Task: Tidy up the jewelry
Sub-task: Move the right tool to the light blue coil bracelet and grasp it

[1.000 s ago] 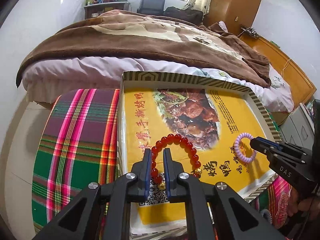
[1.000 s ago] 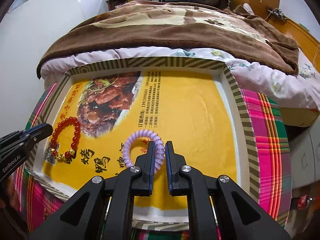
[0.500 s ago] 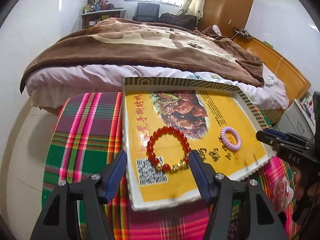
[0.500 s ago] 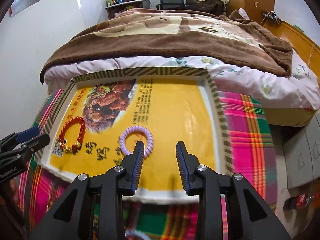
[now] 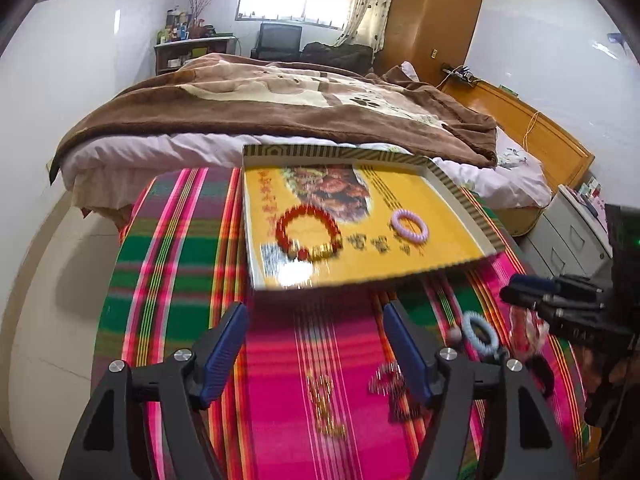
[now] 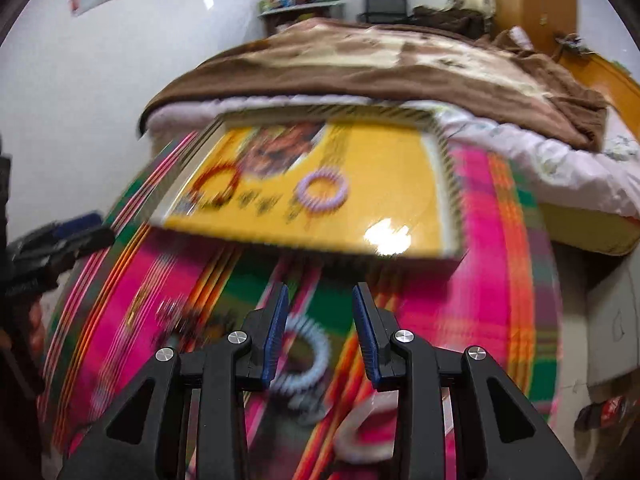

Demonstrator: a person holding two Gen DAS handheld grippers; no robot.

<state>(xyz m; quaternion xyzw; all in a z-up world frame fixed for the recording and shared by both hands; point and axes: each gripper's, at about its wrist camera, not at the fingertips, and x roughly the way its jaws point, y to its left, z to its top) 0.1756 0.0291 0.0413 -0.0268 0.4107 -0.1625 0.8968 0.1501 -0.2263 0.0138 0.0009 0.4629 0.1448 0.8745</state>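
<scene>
A bedroom in a home: a bed [image 5: 280,120] under a brown blanket [image 5: 240,108], a tall wooden wardrobe [image 5: 432,20], a curtained window [image 5: 288,0], and a cluttered shelf [image 5: 188,40] that seems to carry bottles, though it is too small to tell.

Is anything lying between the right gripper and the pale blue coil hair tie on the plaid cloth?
Nothing visible does. The right gripper is open and empty, and the pale blue coil hair tie lies on the plaid cloth just past its fingertips, partly behind the left finger. Motion blur hides finer detail.
</scene>
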